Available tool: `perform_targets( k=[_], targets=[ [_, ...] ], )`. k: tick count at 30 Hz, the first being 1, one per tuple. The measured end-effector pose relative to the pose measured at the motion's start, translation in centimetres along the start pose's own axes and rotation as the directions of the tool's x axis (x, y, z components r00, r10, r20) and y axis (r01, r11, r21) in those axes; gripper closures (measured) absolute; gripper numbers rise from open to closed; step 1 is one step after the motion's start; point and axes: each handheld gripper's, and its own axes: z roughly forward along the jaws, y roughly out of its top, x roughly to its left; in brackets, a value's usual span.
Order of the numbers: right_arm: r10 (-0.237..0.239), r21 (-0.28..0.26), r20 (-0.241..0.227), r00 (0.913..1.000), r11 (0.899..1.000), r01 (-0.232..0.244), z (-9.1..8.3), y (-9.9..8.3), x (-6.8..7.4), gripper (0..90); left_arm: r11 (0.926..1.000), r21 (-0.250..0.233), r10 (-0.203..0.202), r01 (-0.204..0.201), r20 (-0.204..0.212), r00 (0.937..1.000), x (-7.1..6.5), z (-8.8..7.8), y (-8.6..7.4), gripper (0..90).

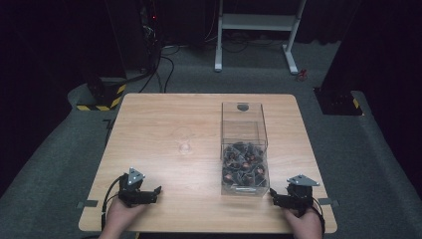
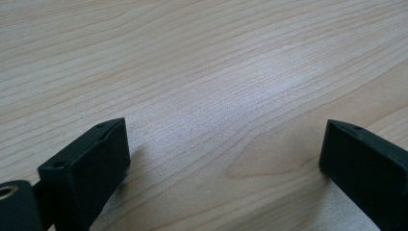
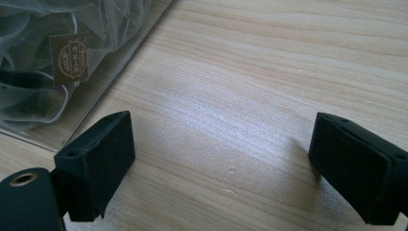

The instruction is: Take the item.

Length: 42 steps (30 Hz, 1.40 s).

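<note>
1. My left gripper (image 1: 149, 191) rests low over the near left part of the wooden table (image 1: 199, 119). In the left gripper view its jaws stand wide apart with bare wood between them, so it grips nothing.

2. My right gripper (image 1: 278, 198) sits at the near right, just beside the clear box (image 1: 244, 149). In the right gripper view its jaws are likewise spread wide and empty.

3. The clear box stands right of the table's middle, its lower part heaped with small mesh sachets (image 1: 244, 164). A small clear glass object (image 1: 185, 147) stands to its left, well apart from both grippers.

4. Risk, as I judge it: the right gripper is close to the box's near corner, so a careless swing could knock or slide the light box. Reaching in from above, a jaw might catch the wall or drag out several sachets at once.

5. Risk: the glass object is hard to see, and a sweep of the left gripper could tip it.

6. Writing: one sachet's brown tag (image 3: 72, 58) bears a round gold emblem with small characters, too fine to read.
</note>
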Motion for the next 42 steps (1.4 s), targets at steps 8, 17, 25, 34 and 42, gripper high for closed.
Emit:
perform_targets(
  k=[8, 17, 25, 34, 42],
  targets=[
    [0.0, 0.0, 0.0, 1.0, 1.0, 0.0, 0.0, 0.0, 0.01, 8.9, 0.9999, -0.004, -0.013, 0.013, -0.016, 0.9998, 0.08, -0.11, -0.07, 5.3],
    [0.001, 0.0, 0.0, 1.0, 1.0, -0.001, 0.0, 0.0, 0.01, 8.8, 0.9993, -0.019, -0.034, 0.033, -0.037, 0.9988, 0.13, -0.27, -0.15, 10.3],
    [0.004, -0.002, 0.004, 1.0, 1.0, -0.004, 0.03, 0.01, 0.05, 8.8, 0.9996, -0.016, -0.025, 0.024, -0.039, 0.9989, 0.21, -0.26, -0.12, 12.2],
    [0.006, -0.002, 0.006, 1.0, 1.0, -0.006, 0.03, 0.01, 0.06, 8.9, 1.0, 0.004, -0.002, 0.002, -0.014, 0.9999, 0.27, -0.33, -0.02, 8.6],
    [0.007, -0.001, 0.006, 1.0, 1.0, -0.007, 0.02, 0.01, 0.08, 9.0, 0.9999, 0.009, 0.01, -0.01, -0.021, 0.9997, 0.18, -0.58, 0.11, 7.8]
  ],
)
